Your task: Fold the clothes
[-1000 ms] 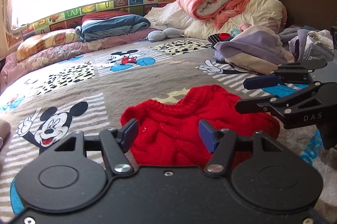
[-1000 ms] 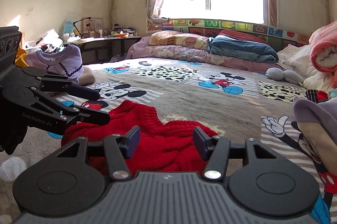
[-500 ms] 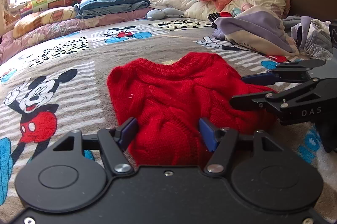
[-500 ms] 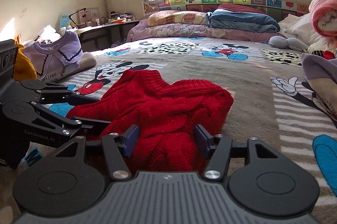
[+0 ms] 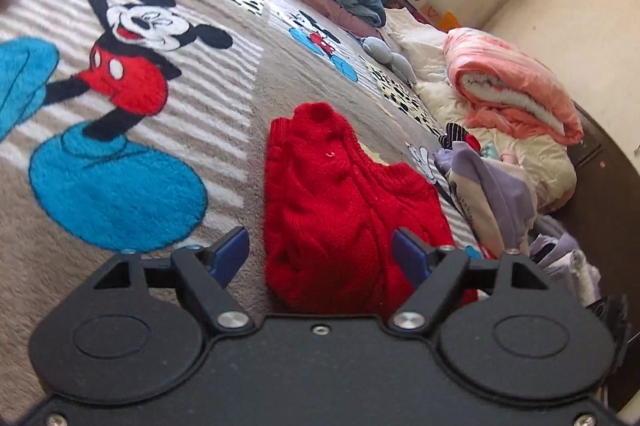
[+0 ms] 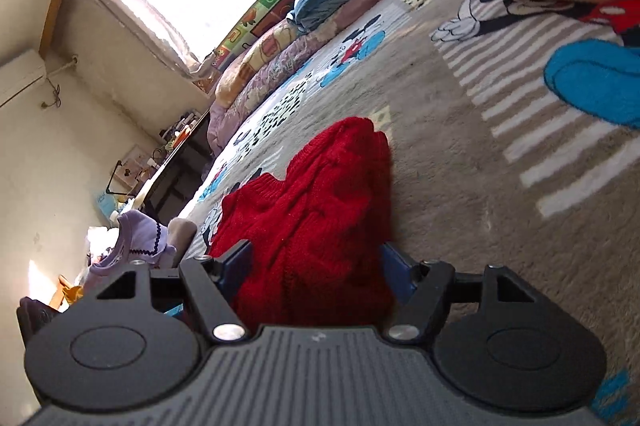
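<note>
One red sweater (image 5: 344, 209) lies bunched on the cartoon blanket (image 5: 248, 97), its near hem between the spread fingers of both the left gripper (image 5: 322, 254) and right gripper (image 6: 314, 262), neither gripping. Pinching each hem corner squarely should keep the fold even. Two grippers, one sweater.
</note>
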